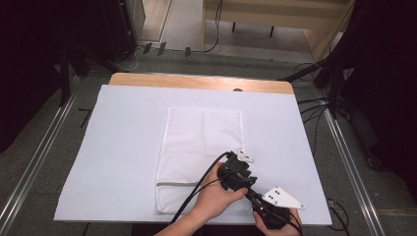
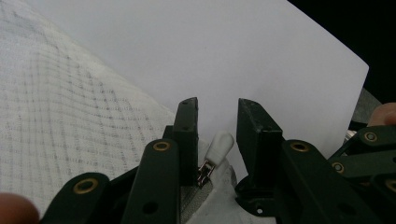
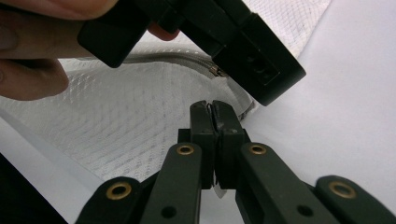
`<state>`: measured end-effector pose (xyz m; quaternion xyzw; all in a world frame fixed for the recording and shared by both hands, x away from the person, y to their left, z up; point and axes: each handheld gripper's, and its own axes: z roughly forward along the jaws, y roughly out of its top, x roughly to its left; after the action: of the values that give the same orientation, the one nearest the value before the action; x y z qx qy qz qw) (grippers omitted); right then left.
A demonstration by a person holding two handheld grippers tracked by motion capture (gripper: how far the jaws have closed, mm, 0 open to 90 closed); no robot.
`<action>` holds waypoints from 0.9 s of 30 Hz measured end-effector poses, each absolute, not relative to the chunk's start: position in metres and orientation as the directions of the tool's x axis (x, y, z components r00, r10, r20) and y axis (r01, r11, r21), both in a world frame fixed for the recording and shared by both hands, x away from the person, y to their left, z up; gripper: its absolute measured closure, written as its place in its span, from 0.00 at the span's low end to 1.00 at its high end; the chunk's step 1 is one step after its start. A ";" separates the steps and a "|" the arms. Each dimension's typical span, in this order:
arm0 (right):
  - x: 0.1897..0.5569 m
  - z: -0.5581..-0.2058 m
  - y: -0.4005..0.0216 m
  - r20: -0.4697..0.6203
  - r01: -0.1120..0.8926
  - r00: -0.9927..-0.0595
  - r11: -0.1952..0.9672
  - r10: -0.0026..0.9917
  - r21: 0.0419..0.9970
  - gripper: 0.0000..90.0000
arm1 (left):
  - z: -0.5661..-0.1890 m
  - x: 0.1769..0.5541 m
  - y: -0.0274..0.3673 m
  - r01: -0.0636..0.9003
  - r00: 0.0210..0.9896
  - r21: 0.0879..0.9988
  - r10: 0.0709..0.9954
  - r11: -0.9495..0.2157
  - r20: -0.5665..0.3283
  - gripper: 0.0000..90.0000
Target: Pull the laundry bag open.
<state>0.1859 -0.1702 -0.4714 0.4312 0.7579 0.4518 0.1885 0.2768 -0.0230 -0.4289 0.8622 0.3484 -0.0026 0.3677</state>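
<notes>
**Two grippers meet at the near right corner of a mesh bag**

A white mesh bag (image 1: 201,147) lies flat on the pale sheet covering the surface (image 1: 123,162), long side running away from the person, roughly in the middle of the sheet. A grey zipper (image 1: 177,184) crosses it close to the near end.

Coming in from the left, the person's left hand (image 1: 214,196) holds the left gripper (image 1: 236,174) over the bag's near right part, cable trailing back toward the body. In the left gripper view its jaws stand apart, with the zipper's white pull tab (image 2: 219,145) and its small metal slider (image 2: 204,173) in the gap between them. The left jaw sits just beside the slider; the right jaw is clear of the tab. I cannot tell whether the left one actually touches it. The mesh spreads off to the left of the jaws, bare sheet ahead of them.

Further right, the right gripper (image 1: 268,209) sits at the near edge of the sheet, just beside the left one, its grey plate on top. In the right gripper view (image 3: 215,112) its jaws are pressed together, pinching a thin edge of the bag's corner between the pads. Beyond them the zipper curves across the lifted mesh, and the left gripper's black body hangs over it, with fingers (image 3: 32,79) of the left hand at the upper left.
</notes>
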 end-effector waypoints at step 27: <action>0.187 -0.474 -0.170 0.099 0.491 -0.552 0.227 0.828 0.841 1.00 | -0.427 0.280 -0.014 0.577 0.775 0.640 0.587 -0.507 -0.234 0.76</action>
<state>0.1871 -0.1697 -0.4739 0.4339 0.7601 0.4452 0.1891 0.2796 -0.0145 -0.4269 0.8679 0.3354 0.0069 0.3663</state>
